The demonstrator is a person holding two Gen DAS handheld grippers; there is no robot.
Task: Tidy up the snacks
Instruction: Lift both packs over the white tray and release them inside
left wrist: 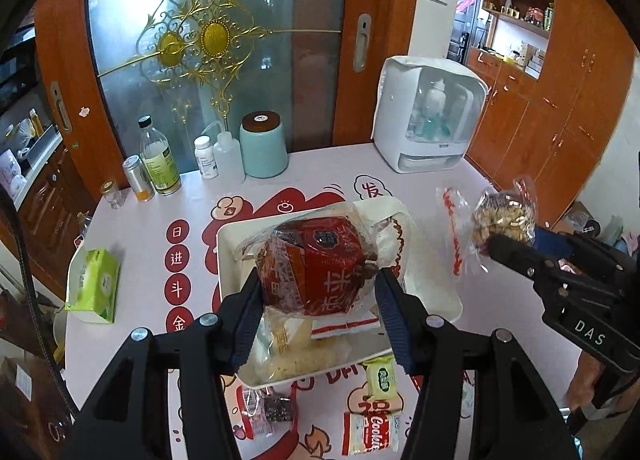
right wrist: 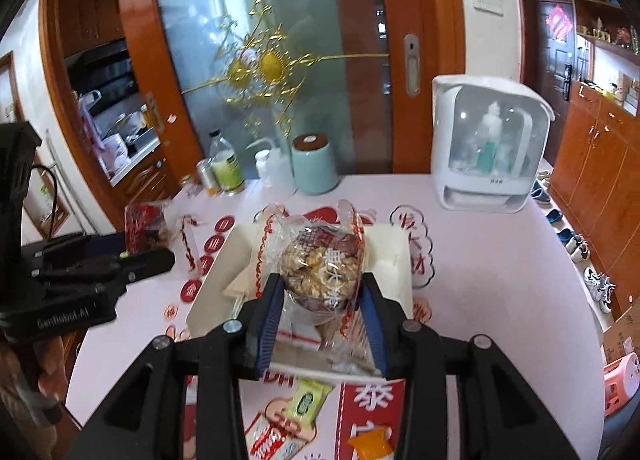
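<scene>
My left gripper (left wrist: 318, 292) is shut on a red wrapped snack pack (left wrist: 316, 268) and holds it over the white tray (left wrist: 228, 244), which holds several snack packets. My right gripper (right wrist: 322, 300) is shut on a clear bag of brown nut snack (right wrist: 320, 264), held above the same tray (right wrist: 392, 248). In the left wrist view the right gripper (left wrist: 496, 244) and its bag (left wrist: 500, 220) hang to the right of the tray. In the right wrist view the left gripper (right wrist: 160, 256) with the red pack (right wrist: 140, 224) is at the left.
Loose snacks lie on the table in front of the tray: a green packet (left wrist: 382, 378), a Cookies packet (left wrist: 372, 436), a dark clear packet (left wrist: 268, 412), an orange packet (right wrist: 368, 444). A tissue pack (left wrist: 94, 284) lies left. Bottles (left wrist: 160, 160), a teal canister (left wrist: 264, 144) and a white appliance (left wrist: 428, 120) stand behind.
</scene>
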